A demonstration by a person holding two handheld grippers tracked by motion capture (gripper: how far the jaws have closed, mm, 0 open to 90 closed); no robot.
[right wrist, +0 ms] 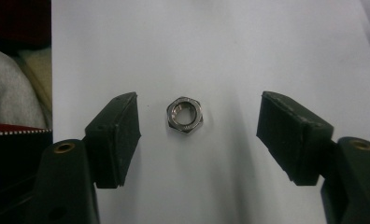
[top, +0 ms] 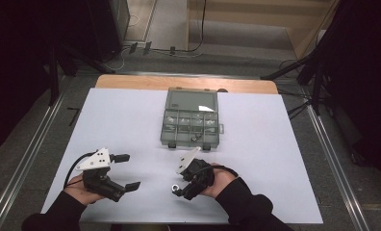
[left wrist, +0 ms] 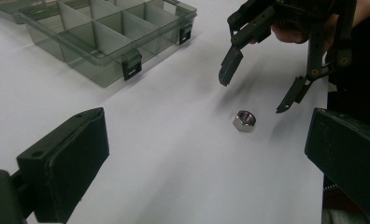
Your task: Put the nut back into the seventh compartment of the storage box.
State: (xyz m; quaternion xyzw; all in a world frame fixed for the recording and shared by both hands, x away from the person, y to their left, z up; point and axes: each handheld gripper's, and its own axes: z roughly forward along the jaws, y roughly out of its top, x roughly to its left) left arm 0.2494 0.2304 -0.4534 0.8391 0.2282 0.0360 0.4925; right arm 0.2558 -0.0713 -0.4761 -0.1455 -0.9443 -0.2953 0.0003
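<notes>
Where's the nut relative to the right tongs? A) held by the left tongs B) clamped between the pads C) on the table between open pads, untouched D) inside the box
C: the nut lies flat on the table, gaps either side to the right tongs pads.

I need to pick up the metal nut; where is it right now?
The nut lies flat on the white table, between the open jaws of the right gripper, untouched, on the near side of the compartment box.
</notes>
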